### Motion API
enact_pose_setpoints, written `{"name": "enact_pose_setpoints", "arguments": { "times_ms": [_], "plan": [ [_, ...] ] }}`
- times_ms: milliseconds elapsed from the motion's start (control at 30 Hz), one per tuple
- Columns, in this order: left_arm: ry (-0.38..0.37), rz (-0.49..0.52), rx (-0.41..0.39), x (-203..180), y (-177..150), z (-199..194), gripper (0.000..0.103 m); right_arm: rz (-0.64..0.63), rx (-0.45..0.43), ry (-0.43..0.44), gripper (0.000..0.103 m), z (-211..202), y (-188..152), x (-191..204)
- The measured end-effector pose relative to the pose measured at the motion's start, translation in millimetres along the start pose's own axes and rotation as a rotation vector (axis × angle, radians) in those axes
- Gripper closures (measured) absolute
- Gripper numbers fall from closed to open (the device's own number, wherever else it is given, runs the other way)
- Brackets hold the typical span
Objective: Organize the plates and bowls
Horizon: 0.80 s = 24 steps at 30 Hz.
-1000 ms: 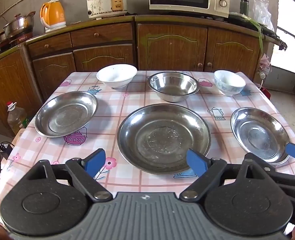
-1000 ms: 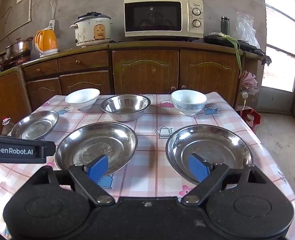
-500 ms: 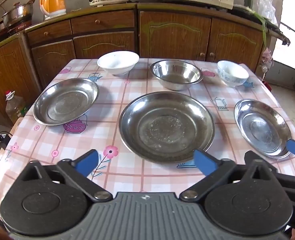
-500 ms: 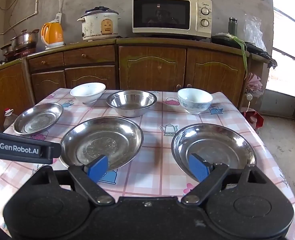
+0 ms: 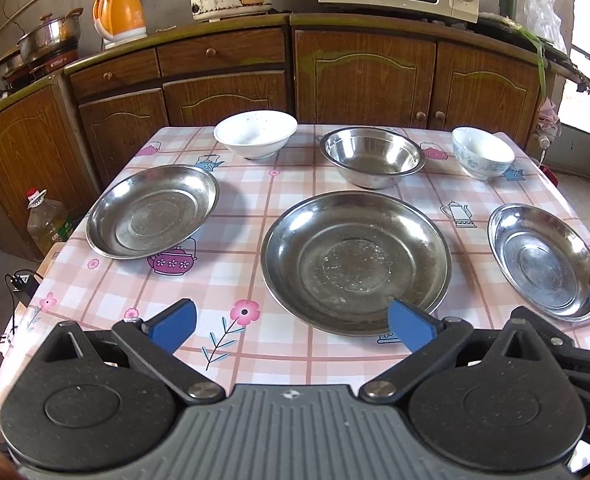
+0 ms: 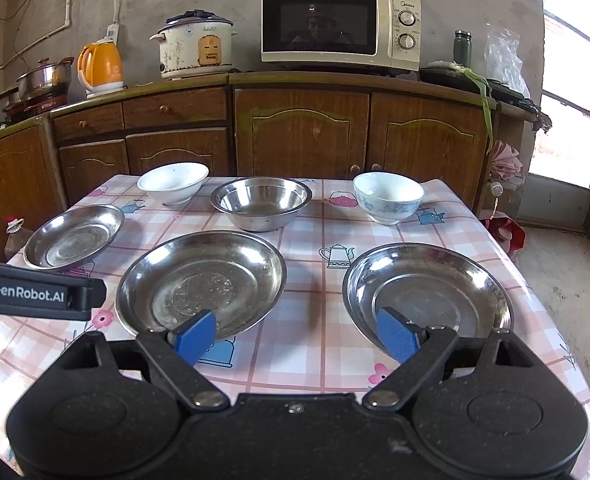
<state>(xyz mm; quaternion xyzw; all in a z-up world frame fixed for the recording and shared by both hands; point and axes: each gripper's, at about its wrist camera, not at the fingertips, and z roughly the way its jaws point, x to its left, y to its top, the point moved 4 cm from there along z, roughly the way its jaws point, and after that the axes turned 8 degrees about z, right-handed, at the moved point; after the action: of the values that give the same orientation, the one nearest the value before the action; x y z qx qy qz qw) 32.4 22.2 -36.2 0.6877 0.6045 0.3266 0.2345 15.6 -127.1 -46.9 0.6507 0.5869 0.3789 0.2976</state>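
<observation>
Three steel plates lie on the checked tablecloth (image 5: pixel 255 208): a large one in the middle (image 5: pixel 357 260) (image 6: pixel 201 280), a smaller one at the left (image 5: pixel 153 210) (image 6: pixel 75 236) and one at the right (image 5: pixel 543 260) (image 6: pixel 427 294). Along the far edge stand a white bowl (image 5: pixel 255 134) (image 6: pixel 173 182), a steel bowl (image 5: pixel 373 156) (image 6: pixel 261 202) and a blue-patterned bowl (image 5: pixel 483 152) (image 6: pixel 389 196). My left gripper (image 5: pixel 291 326) hovers open at the table's near edge, nothing between its blue pads. My right gripper (image 6: pixel 297 334) is open too, between the middle and right plates.
Brown cabinets (image 6: pixel 303 128) stand behind the table, with a microwave (image 6: pixel 341 26), a rice cooker (image 6: pixel 195 46), an orange kettle (image 6: pixel 101 66) and pots on the counter. An oil bottle (image 5: pixel 47 226) sits on the floor at the left. A doorway (image 6: pixel 567 100) opens at the right.
My left gripper's jaws have spread wider and its view has shifted slightly over the table. The right gripper and all the dishes have kept still.
</observation>
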Motion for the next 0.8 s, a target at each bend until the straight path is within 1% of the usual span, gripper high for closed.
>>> {"name": "enact_pose_setpoints", "arguments": {
  "times_ms": [100, 267, 433, 600, 800],
  "plan": [
    [-0.013, 0.002, 0.01, 0.4, -0.1, 1.5, 0.0, -0.002, 0.014, -0.006, 0.0, 1.9, -1.6, 0.7],
    [-0.012, 0.003, 0.013, 2.8, -1.5, 1.7, 0.0, -0.004, 0.018, 0.012, 0.0, 1.1, -2.8, 4.6],
    [-0.046, -0.007, 0.029, 6.7, -1.7, 3.2, 0.0, -0.004, 0.029, 0.008, 0.0, 1.4, -2.2, 6.1],
    [-0.023, -0.001, 0.029, 10.3, -2.5, 3.7, 0.0, 0.015, 0.047, 0.017, 0.0, 2.8, -2.3, 6.4],
    [-0.02, 0.004, 0.021, 11.9, -2.0, 2.7, 0.0, 0.011, 0.049, 0.016, 0.0, 3.0, -2.8, 8.8]
  ]
}}
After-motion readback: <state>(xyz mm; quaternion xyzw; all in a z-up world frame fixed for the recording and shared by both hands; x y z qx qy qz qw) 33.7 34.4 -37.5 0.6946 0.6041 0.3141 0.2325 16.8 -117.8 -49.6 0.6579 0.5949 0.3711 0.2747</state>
